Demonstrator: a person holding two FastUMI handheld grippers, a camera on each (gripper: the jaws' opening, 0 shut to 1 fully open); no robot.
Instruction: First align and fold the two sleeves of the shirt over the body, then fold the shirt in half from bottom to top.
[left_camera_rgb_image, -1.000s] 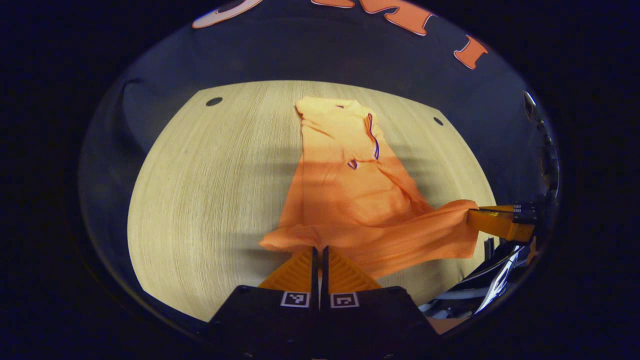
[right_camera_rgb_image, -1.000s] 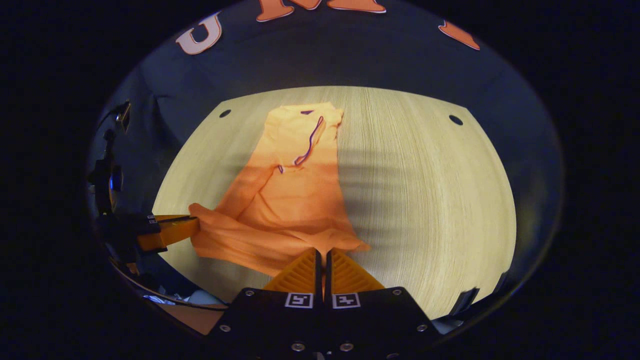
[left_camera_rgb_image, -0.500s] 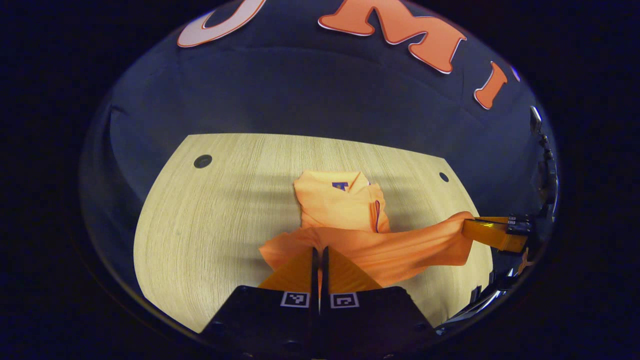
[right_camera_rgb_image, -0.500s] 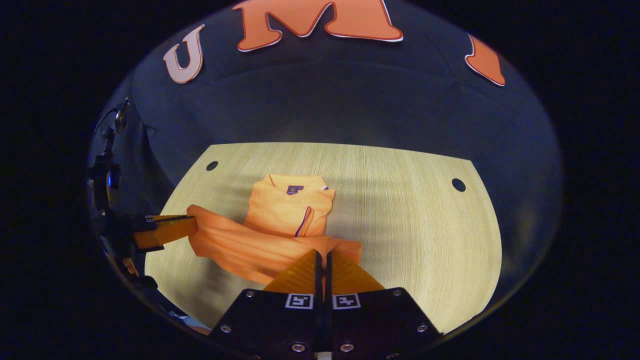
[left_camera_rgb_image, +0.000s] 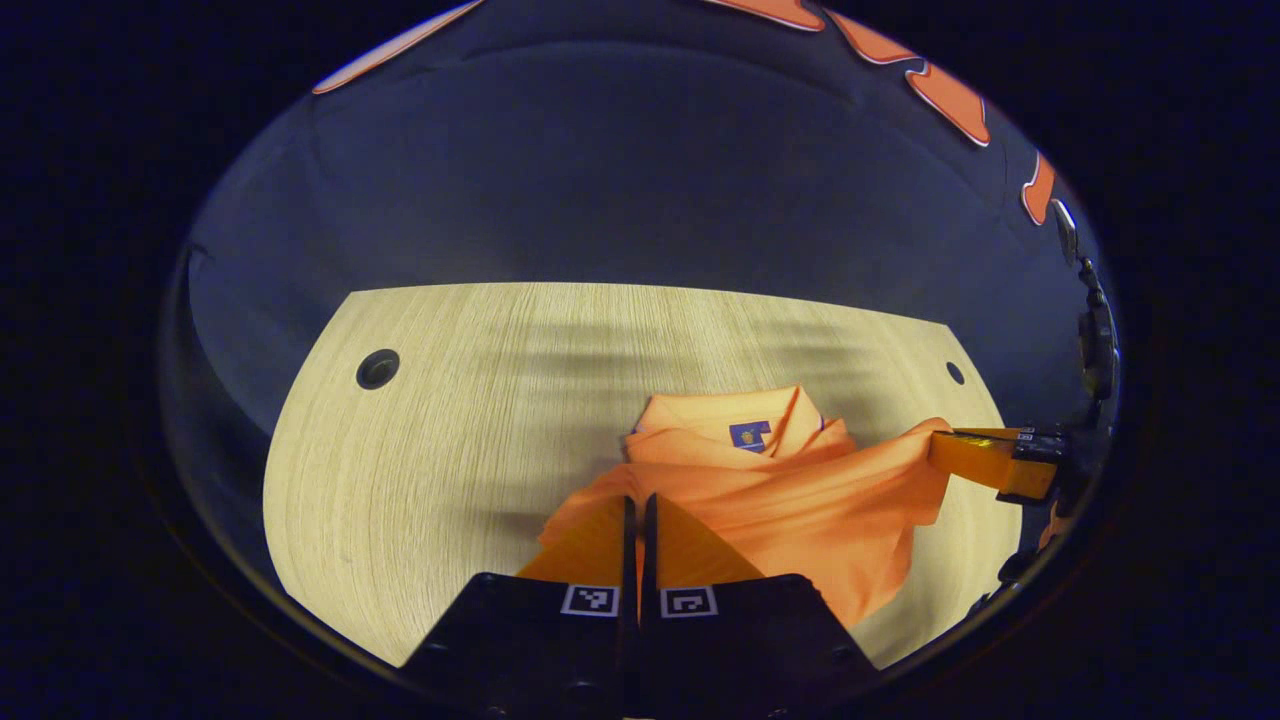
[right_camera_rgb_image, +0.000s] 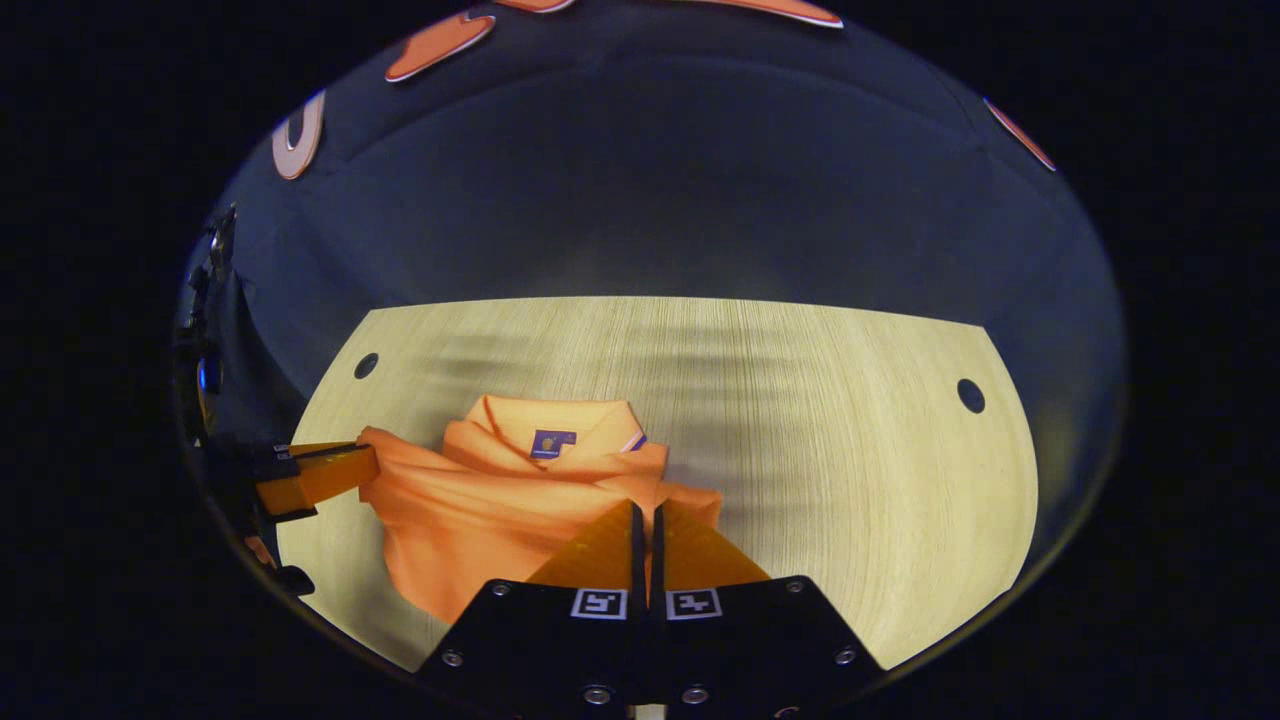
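Both hem corners of the orange shirt are pinched, one in the left gripper, one in the right gripper, fingers clamped together on cloth. The hem hangs just ahead of them over the collar. Dropped unevenly, it could land skewed on the bench.

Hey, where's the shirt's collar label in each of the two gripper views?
Left gripper view: the collar label sits right of centre, above the lifted hem.
Right gripper view: it sits left of centre, above the hem.
Shared landmark: the orange shirt on the wooden table.
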